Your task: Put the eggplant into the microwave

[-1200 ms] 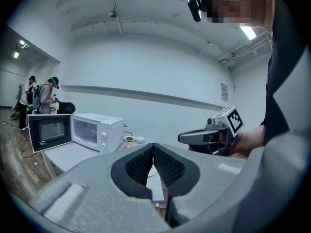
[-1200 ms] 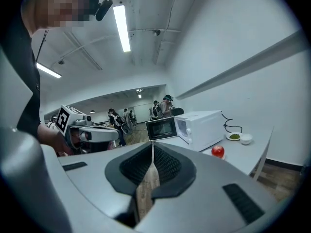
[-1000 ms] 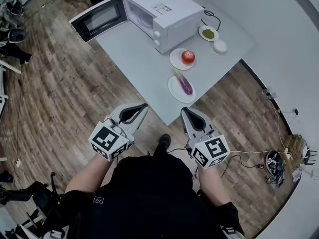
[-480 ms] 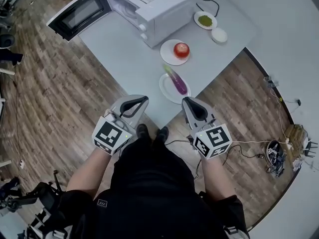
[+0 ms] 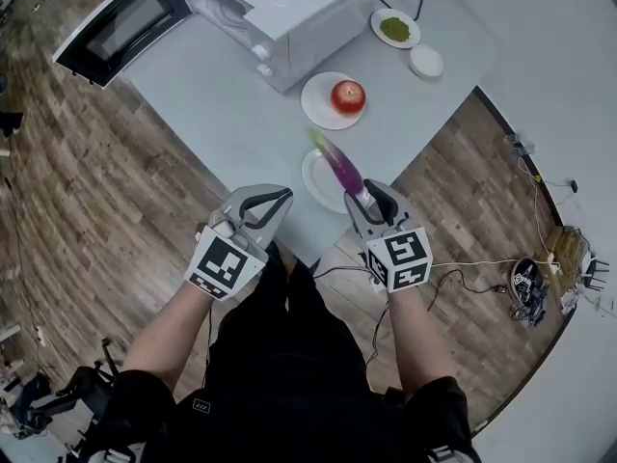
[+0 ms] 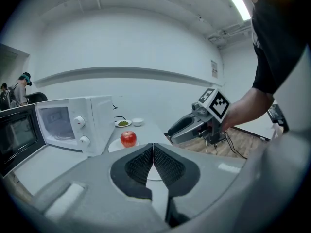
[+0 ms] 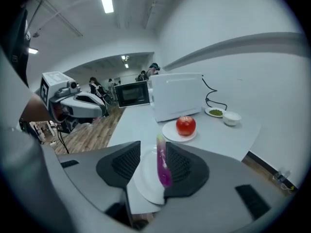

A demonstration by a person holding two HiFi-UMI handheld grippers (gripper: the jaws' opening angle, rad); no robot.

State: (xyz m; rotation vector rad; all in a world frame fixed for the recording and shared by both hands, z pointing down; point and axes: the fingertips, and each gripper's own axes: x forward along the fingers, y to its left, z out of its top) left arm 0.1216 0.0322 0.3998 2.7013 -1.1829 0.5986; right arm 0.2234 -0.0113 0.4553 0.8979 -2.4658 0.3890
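Note:
The purple eggplant [image 5: 339, 167] lies on a white plate [image 5: 315, 177] near the table's front edge. My right gripper [image 5: 371, 201] reaches over the plate's near rim. In the right gripper view the eggplant [image 7: 162, 166] lies between the jaws of the right gripper [image 7: 153, 144], close to the right pad. These jaws have just been opening and do not press on the eggplant. My left gripper [image 5: 278, 201] hovers shut and empty over the table's front edge, left of the plate. The white microwave [image 5: 289, 8] stands at the back with its door [image 5: 111, 27] swung open to the left.
A red apple [image 5: 348, 95] sits on a second plate between the eggplant and the microwave. A plate of green food [image 5: 395, 29] and a small white bowl [image 5: 425, 61] stand at the back right. Cables and a power strip [image 5: 528, 292] lie on the wooden floor to the right.
Both grippers have moved forward to the table. The right gripper's tips, earlier short of the plate, now flank the eggplant's near end. The table and microwave sit closer in view.

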